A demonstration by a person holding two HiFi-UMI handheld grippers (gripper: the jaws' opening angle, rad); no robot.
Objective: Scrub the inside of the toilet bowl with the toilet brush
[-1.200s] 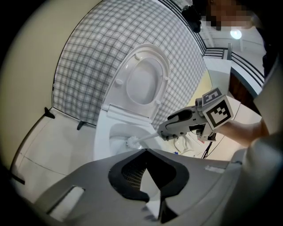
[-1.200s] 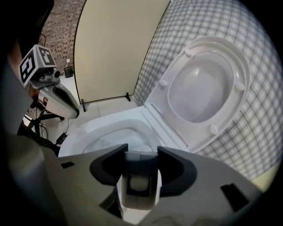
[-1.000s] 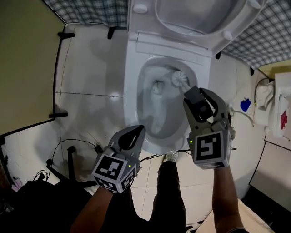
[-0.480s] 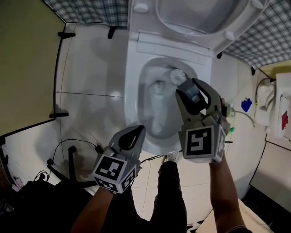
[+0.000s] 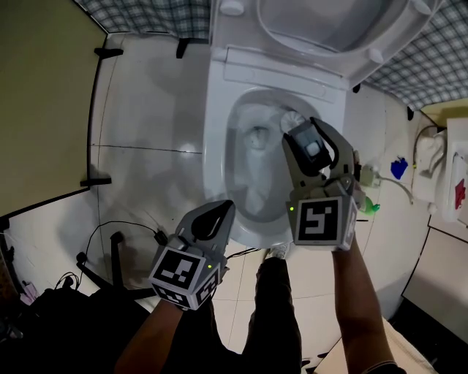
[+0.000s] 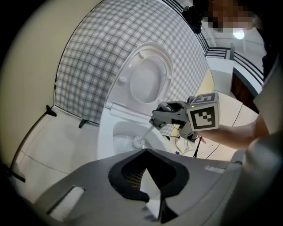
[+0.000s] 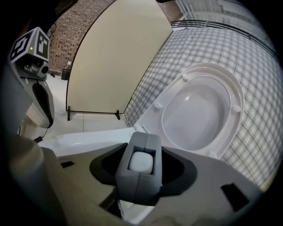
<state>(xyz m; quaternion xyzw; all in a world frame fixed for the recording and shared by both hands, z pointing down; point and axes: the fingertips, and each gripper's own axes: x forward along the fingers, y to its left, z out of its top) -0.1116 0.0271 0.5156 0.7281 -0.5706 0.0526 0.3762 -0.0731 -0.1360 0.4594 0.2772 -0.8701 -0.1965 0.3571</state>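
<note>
Bristles first: the toilet brush (image 5: 292, 121) is reaching down into the toilet bowl (image 5: 216, 150), with its white head sitting at the back right of the basin, just under the rim and beside the water in the middle. From the head view it is looking pressed against the inner wall, though actual contact is hard to call.

Right gripper (image 5: 308, 140) is doing the work, hanging over the bowl's right side and pointing down and away from the person. Its jaws are clamping a grey block (image 7: 139, 185), and the white end of the brush handle is showing in the block's window, so the brush is firmly gripped.

Left gripper (image 5: 223, 210) is idling over the near edge of the bowl. Its jaws are pressing together with nothing between them, well apart from the brush.

Seat and lid (image 5: 322, 29) are standing raised against the checked wall (image 5: 146, 16). Black cables (image 5: 110, 235) are trailing over the white floor (image 5: 146, 175) on the left, near a beige panel (image 5: 36, 109). The person's dark trouser leg (image 5: 274, 314) is showing between the two forearms.
</note>
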